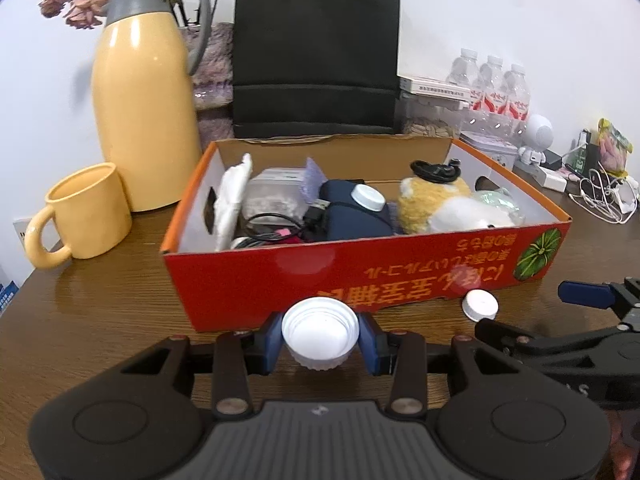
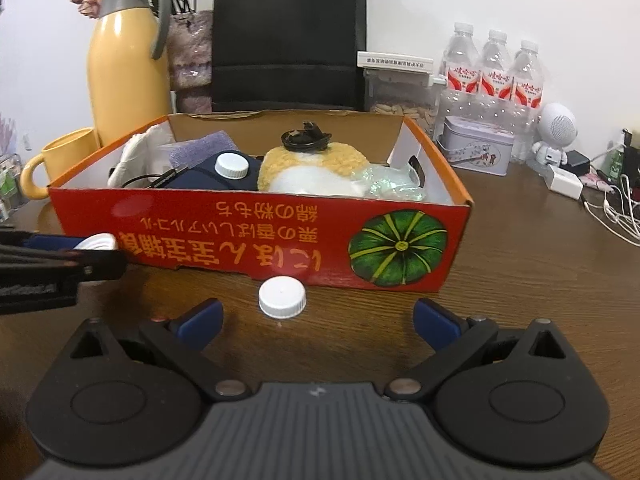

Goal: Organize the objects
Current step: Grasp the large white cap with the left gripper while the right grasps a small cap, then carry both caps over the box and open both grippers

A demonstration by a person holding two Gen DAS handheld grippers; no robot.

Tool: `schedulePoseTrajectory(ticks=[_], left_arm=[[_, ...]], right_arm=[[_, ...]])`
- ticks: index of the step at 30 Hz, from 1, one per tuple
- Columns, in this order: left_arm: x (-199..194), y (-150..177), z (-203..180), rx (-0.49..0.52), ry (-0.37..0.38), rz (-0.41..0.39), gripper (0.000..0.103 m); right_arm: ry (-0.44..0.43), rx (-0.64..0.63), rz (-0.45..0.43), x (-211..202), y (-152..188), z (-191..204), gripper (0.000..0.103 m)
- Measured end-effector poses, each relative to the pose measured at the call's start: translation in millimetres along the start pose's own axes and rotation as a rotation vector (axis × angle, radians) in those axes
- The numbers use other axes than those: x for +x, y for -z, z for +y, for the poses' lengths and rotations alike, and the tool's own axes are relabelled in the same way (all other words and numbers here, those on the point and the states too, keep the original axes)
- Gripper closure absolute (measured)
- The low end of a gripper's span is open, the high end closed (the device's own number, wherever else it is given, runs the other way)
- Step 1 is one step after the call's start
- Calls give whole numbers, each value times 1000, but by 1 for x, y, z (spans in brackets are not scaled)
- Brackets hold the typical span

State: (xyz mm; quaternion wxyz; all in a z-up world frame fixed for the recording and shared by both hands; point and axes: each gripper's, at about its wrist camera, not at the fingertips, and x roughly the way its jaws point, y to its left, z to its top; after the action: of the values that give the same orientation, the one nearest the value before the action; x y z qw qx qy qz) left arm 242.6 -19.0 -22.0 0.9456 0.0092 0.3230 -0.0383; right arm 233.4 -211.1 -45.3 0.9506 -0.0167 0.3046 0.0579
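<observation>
I am working at the wooden table [image 2: 520, 272], where the red cardboard box [image 1: 360, 264] is taking in loose items; a plush toy [image 1: 436, 204], a dark blue pouch [image 1: 352, 216] with a white cap on it, and cables are already lying inside.

The left gripper [image 1: 320, 334] is clenching an upturned white bottle cap [image 1: 320, 332] by its sides, just in front of the box's near wall. I am judging this as the carry step: the next move calls for lifting over the wall and releasing inside.

The right gripper [image 2: 318, 322] is standing spread wide and empty, with a second white cap [image 2: 282, 291] lying on the table just ahead, between its fingers' line and the box.

I cannot tell whether the held cap is touching the table. The box's near floor is hidden behind its wall.
</observation>
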Motion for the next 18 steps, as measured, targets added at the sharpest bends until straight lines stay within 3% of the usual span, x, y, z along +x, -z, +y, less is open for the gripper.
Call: schedulePoseTrajectory(ticks=[2,9,11,14,18], left_arm=[[-2,-1,4,-5,6,-2,64],[-8,-1,10,-5,15,-18,64],[-10,-1,11,-3,15,-23,64],[-11,0,9,2,13,-25,64],[-12,0,8,7,14,-28,64]], right_arm=[[8,20,2,4,-3,2,1],[-8,51,31,13,-5,8,32],[-8,47,36,15,-5,11,43],[8,34,31,15,-5,15,71],[-1,43,21,12,-3,13,74]])
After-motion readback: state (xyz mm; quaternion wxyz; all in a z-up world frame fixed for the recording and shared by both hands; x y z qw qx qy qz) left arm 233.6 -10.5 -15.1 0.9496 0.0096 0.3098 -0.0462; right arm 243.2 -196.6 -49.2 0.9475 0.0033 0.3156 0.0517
